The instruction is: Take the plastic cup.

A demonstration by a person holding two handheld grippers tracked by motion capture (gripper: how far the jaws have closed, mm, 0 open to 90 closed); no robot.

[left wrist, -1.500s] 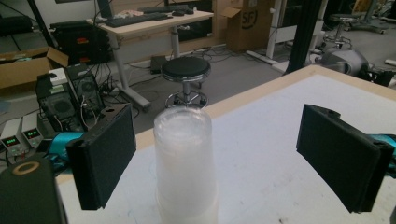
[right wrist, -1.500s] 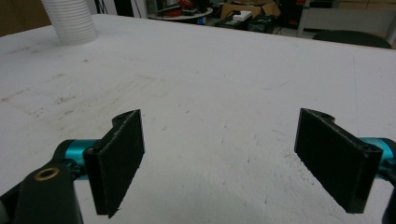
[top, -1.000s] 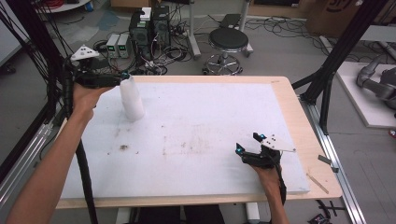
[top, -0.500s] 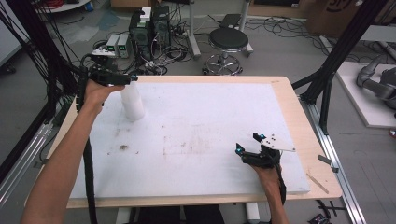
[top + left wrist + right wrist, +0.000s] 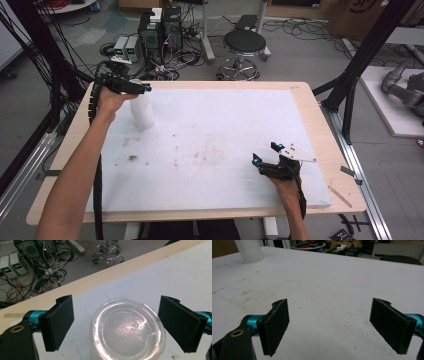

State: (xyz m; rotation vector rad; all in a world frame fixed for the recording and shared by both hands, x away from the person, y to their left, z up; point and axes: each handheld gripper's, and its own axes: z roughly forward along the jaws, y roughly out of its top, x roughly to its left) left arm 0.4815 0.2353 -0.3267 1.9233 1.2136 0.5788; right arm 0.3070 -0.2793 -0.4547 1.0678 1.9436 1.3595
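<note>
Black stool (image 5: 244,44) and cables (image 5: 195,37) on grey floor (image 5: 300,55).

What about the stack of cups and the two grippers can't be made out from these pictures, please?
- Stack of clear plastic cups: left gripper view, bottom edge cuts off its lower part.
- Cup count: high view, stack too small; right gripper view, top edge crops it.
- Left gripper: high view, its jaws overlap the stack's top, gap unclear.

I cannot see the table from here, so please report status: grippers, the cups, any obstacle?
Left gripper open, jaws just been closing around stack of cups, pads not touching yet. Right gripper open, empty, low over white mat. Nothing in the way.
</note>
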